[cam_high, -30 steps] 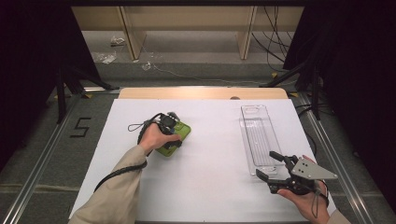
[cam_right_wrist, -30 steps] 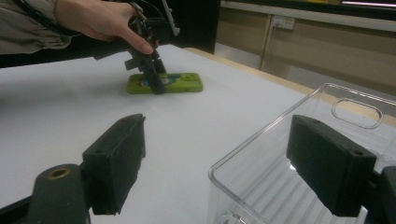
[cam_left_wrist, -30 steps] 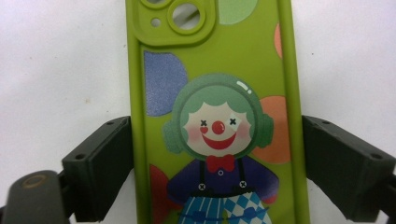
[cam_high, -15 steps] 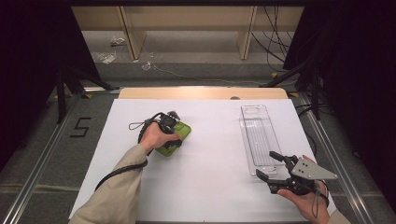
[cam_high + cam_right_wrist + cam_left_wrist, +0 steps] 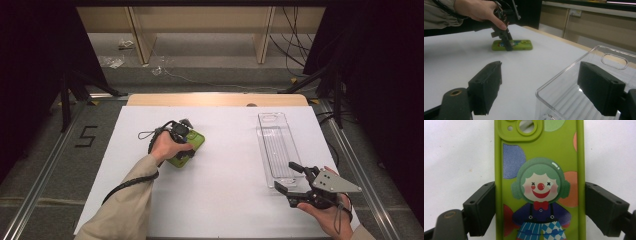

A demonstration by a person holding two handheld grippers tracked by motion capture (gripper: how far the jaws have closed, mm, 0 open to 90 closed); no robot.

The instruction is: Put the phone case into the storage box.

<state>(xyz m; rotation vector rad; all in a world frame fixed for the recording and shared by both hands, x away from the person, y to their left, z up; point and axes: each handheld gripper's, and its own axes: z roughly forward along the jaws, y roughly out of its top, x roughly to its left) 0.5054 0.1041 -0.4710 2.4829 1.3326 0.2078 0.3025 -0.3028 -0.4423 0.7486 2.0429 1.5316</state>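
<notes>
The phone case (image 5: 537,182) looks like soft green rubbery plastic, smooth and a bit dull, with a flat printed clown picture on it. The left tool (image 5: 540,207) has black matt plastic jaws with tiny screw holes. The right tool (image 5: 546,87) has the same dull black jaws, and a flat grey plate that looks like metal sits on top of it in the high view. The tray (image 5: 276,145) is clear, shiny hard plastic with ridges on its floor. The tabletop (image 5: 225,200) has a white, matt, smooth cover like paper, with a pale wood edge at the far end. The sleeve (image 5: 125,210) is beige cloth.
</notes>
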